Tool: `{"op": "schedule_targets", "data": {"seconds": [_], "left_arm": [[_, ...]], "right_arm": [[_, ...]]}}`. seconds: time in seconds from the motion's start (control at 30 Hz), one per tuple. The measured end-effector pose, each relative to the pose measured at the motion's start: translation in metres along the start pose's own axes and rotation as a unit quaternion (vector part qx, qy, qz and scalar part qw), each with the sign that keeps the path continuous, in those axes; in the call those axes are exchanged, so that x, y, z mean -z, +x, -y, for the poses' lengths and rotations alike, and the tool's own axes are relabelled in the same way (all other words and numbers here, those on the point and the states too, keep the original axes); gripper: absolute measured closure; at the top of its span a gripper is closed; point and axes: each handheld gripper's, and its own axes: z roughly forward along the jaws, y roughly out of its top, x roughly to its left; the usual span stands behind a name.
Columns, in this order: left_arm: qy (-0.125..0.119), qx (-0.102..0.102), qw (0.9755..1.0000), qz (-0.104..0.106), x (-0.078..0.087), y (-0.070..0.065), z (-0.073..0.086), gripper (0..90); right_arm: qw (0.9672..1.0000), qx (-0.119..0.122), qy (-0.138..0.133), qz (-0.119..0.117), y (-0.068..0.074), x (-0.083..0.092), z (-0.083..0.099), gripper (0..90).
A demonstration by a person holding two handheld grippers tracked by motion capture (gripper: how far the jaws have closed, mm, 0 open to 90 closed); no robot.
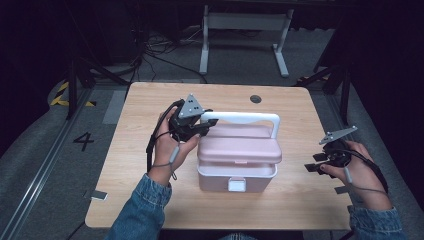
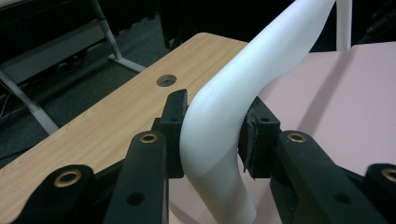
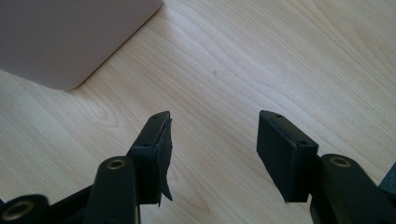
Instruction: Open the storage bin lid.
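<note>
A pink box with a white handle is sitting in the middle of the wooden worktop. The handle is standing up over the lid of the box.

The left hand-held gripper is sitting at the left end of the handle, right where the handle is bending down toward the box. In the left gripper view, the handle is going between the two black jaws, and both pads are pressing on it, one on each side. So this hand-held gripper is pinching the white handle. The pink lid is lying just past it.

The right hand-held gripper is staying to the right of the box, a little away from it and not touching it. In the right gripper view, its jaws are spread apart over bare wood with nothing between them. A rounded corner of the box is showing nearby.

A small round hole is sitting in the worktop behind the box.
</note>
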Motion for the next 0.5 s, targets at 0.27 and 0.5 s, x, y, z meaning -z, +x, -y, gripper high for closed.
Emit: {"op": "schedule_targets", "data": {"seconds": [0.27, 0.5], "left_arm": [[-0.005, 0.004, 1.0, -0.008, -0.005, 0.007, -0.004, 67.4], [-0.011, 0.013, 0.9997, -0.015, -0.01, 0.009, -0.002, 67.4]], "right_arm": [[0.9995, 0.01, -0.029, -0.004, 0.005, 0.006, -0.004, 48.0], [0.994, 0.021, -0.1, -0.039, 0.011, 0.019, -0.008, 48.0]]}}
